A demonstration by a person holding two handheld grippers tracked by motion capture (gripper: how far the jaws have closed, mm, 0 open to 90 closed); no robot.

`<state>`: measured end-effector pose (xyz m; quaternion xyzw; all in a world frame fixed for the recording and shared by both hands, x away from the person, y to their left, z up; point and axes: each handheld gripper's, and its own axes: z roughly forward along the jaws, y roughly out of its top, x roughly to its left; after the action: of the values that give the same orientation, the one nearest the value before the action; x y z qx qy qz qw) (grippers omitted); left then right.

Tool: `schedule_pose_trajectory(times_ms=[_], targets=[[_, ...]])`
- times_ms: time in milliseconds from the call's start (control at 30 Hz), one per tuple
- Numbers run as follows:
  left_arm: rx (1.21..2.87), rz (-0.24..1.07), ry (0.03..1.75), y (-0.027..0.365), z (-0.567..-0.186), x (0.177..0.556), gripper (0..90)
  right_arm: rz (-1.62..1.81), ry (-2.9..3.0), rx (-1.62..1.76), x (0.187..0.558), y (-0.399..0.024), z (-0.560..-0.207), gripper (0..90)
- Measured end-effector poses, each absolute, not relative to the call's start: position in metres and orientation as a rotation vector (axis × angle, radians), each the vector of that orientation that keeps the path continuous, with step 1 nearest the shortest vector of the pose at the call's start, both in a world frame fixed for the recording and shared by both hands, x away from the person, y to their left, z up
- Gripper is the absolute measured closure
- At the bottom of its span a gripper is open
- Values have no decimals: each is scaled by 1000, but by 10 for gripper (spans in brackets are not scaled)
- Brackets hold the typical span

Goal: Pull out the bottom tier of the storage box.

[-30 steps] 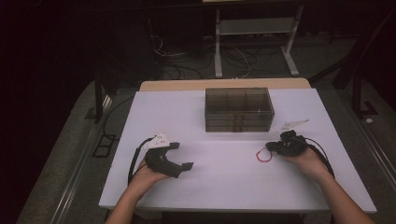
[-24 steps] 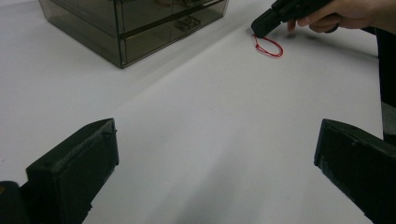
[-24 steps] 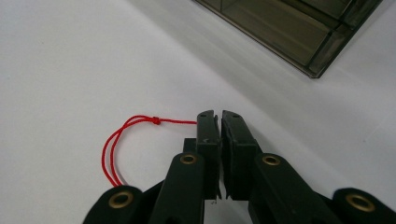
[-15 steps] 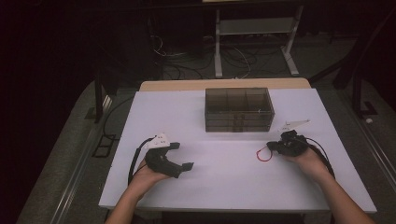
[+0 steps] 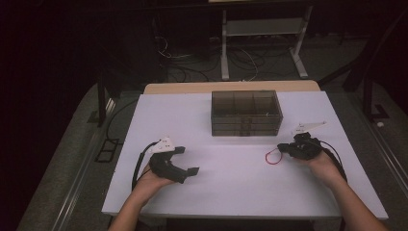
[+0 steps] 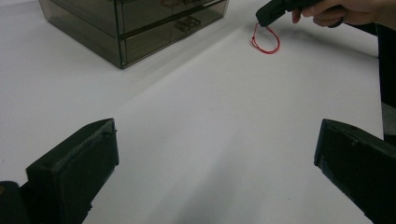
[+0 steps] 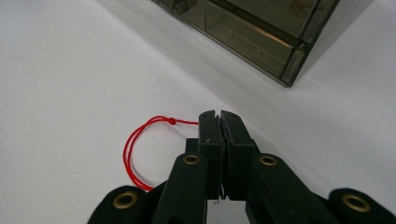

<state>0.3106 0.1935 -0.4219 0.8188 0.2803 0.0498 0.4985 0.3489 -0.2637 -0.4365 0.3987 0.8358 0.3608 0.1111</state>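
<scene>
1 white table [image 5: 231,192] stands on grey floor [image 5: 62,159] amid cables [image 5: 250,60].

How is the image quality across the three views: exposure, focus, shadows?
High view: white table bright, surroundings nearly black, slightly soft. Left gripper view: red string sharp, near jaws a bit soft. Right gripper view: drawer box casts a soft shadow; right tongs crisp.

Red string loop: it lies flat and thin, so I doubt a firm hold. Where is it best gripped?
Probably at the knotted end of the red string loop, pinched from above at table level. The right gripper is shut there, beside the small knot, where the two strands run together.
</scene>
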Motion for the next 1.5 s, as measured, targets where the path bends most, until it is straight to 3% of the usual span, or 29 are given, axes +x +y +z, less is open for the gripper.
schedule_pose_trajectory(times_ms=[1500], targets=[[1978,119,682,195,-421,311,0,1090,2337,1260,343,-305,-422,873]])
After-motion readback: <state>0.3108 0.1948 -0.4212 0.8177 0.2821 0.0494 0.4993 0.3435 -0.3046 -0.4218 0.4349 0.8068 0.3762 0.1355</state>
